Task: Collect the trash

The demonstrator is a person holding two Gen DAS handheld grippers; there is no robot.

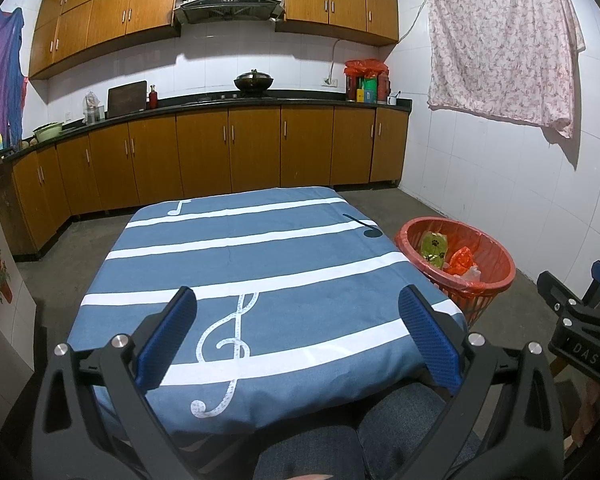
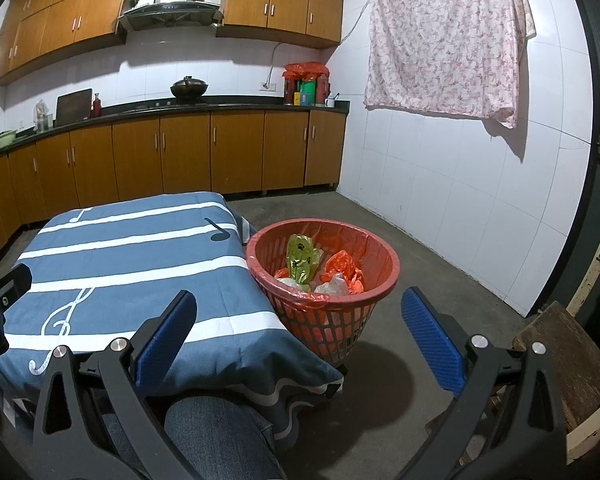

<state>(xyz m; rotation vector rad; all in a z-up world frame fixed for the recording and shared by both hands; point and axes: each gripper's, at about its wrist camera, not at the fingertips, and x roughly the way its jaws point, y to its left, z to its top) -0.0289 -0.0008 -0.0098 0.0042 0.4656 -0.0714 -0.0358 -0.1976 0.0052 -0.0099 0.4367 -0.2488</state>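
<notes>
A red plastic basket (image 2: 384, 258) lined with a red bag stands on the floor right of the table; it also shows in the left wrist view (image 1: 500, 258). Inside lie a green paw-print bag (image 2: 300, 260), an orange bag (image 2: 342, 266) and clear plastic (image 2: 332, 286). My left gripper (image 1: 298, 304) is open and empty above the near part of the table (image 1: 236, 248), which wears a blue cloth with white stripes and music notes. My right gripper (image 2: 298, 306) is open and empty, near the table's right corner, just before the basket.
Wooden kitchen cabinets (image 1: 228, 148) with a dark counter run along the far wall and left. A floral cloth (image 2: 444, 36) hangs on the white tiled right wall. A wooden stool (image 2: 568, 356) stands at the right. The person's jeans-clad knees (image 2: 220, 436) sit under the grippers.
</notes>
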